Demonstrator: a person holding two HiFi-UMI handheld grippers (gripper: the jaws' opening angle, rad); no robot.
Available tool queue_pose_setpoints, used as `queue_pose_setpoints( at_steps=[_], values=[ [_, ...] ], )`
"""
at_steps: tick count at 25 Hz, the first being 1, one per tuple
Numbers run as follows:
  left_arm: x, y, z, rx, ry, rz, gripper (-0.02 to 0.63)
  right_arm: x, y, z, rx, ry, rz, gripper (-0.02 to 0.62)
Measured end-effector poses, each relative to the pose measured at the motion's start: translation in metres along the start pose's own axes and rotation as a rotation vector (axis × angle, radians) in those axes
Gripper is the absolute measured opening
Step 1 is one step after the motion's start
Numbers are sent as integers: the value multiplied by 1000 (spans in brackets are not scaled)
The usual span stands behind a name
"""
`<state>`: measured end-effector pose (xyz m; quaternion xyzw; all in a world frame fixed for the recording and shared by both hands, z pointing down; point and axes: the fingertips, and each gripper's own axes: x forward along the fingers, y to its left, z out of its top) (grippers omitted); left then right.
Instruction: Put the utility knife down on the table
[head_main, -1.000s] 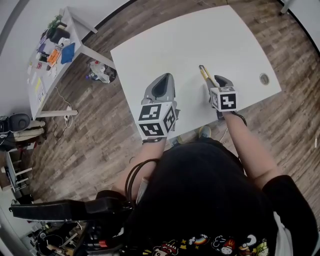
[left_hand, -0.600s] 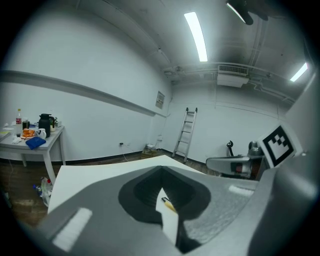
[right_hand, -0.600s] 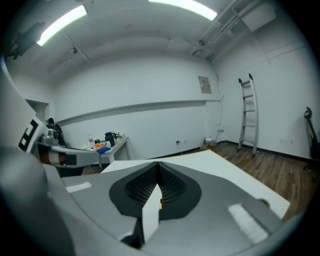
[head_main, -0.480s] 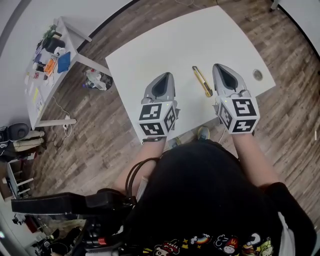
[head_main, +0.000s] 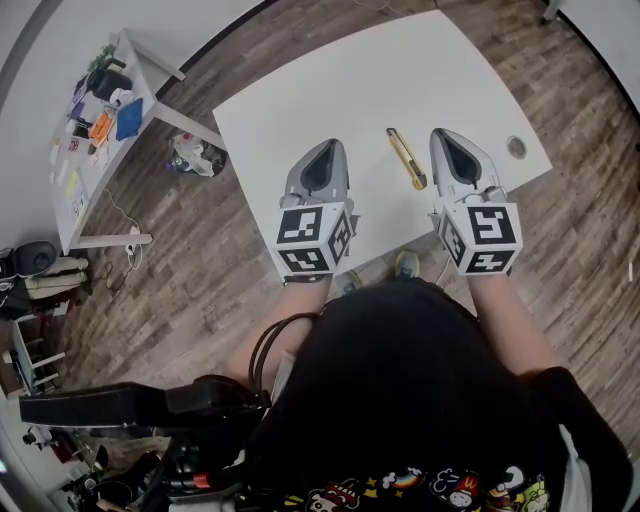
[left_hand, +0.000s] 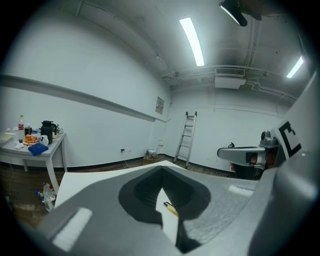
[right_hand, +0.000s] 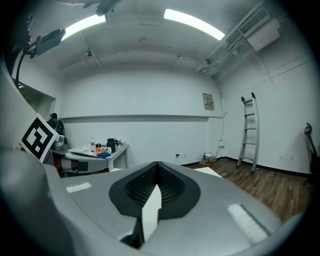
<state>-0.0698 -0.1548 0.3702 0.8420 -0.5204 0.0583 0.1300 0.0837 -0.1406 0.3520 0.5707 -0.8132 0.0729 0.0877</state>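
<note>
A slim yellow-and-black utility knife (head_main: 405, 158) is seen lying flat on the white rectangular tabletop (head_main: 350, 90), free of both tools and set between them, nearer the right one, with its length running roughly away from the person. The grey left gripper (head_main: 327, 148) is held over the tabletop to the left of the knife, its black-and-white marker cube (head_main: 312, 238) turned up toward the head camera. In the left gripper view its dark ribbed fingers (left_hand: 145, 192) are drawn together at the tips, nothing is held between them, and only a thin wedge of white tabletop is shown, with the knife glimpsed through it. The grey right gripper (head_main: 446, 137) is held just right of the knife without touching it. In the right gripper view its fingers (right_hand: 172, 192) are likewise brought together and nothing is gripped. A small round grommet (head_main: 516, 147) is set in the tabletop's right corner. A cluttered white side table (head_main: 100, 110) stands well apart on the brown wooden floor (head_main: 200, 260).
</note>
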Motion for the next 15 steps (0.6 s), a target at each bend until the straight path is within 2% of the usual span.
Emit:
queue_pose_setpoints(
  at_steps=[15],
  values=[
    [-7, -7, -2, 8, -4, 13, 0, -5, 2, -14, 25, 16, 21, 22]
  ],
)
